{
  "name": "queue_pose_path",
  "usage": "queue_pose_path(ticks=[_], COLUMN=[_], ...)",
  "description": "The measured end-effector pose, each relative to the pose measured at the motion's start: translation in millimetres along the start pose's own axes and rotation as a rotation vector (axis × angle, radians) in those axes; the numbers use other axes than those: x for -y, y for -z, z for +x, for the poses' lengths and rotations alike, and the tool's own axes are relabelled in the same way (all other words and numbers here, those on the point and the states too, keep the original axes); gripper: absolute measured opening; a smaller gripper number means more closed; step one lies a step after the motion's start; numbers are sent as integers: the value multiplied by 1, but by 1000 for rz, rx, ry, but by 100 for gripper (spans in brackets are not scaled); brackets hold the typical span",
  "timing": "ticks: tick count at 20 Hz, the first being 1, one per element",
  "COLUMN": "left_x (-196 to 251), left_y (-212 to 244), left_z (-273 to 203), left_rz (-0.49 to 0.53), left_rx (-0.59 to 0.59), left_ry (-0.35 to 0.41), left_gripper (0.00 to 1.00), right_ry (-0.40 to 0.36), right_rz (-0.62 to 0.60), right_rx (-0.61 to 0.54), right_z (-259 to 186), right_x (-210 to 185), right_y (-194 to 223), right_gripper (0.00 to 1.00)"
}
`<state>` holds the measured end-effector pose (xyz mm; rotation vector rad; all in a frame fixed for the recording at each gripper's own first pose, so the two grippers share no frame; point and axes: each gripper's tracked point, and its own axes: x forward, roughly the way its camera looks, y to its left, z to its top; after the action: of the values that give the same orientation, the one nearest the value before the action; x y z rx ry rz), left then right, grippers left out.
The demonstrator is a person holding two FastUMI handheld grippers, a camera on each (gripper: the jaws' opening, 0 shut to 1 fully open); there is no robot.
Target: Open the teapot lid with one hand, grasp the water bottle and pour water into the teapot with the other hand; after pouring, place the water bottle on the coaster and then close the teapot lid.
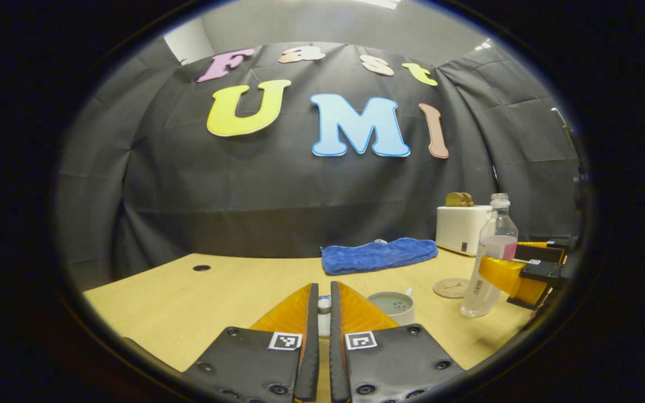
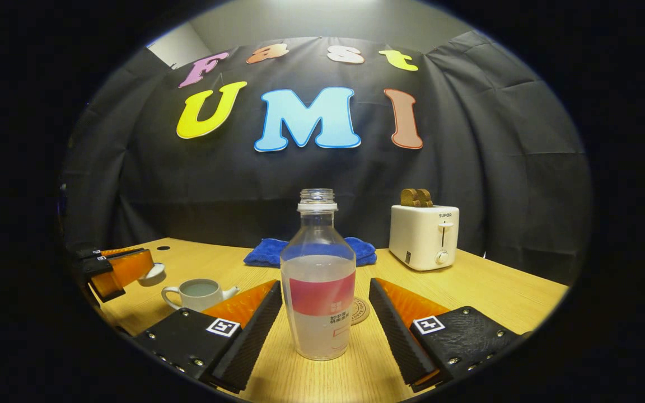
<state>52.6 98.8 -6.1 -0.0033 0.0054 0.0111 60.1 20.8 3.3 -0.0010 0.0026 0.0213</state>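
Teapot (image 2: 198, 294) sits lidless on the desk (image 2: 496, 294), its lid (image 2: 153, 274) pinched in the closed left gripper (image 1: 324, 305) just left of it, while the capless water bottle (image 2: 318, 280) stands between the spread fingers of the open right gripper (image 2: 325, 302), near the coaster (image 1: 450, 287), with blue towel (image 1: 378, 254) and toaster (image 2: 424, 236) behind.

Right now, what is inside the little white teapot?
The teapot stands open, its lid held aside in the left gripper. In the left gripper view a flat strainer with small holes shows inside. What lies below the strainer is hidden.
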Motion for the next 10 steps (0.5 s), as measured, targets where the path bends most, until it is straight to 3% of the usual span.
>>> queue_pose_path(ticks=[10], left_x=[11], left_y=[-1], left_z=[8], left_rz=[0], left_rx=[8], left_ry=[114], left_gripper=[15], right_ry=[13], right_rz=[-4], right_rx=[-11], right_z=[4], right_x=[-3], right_y=[2], right_gripper=[96])
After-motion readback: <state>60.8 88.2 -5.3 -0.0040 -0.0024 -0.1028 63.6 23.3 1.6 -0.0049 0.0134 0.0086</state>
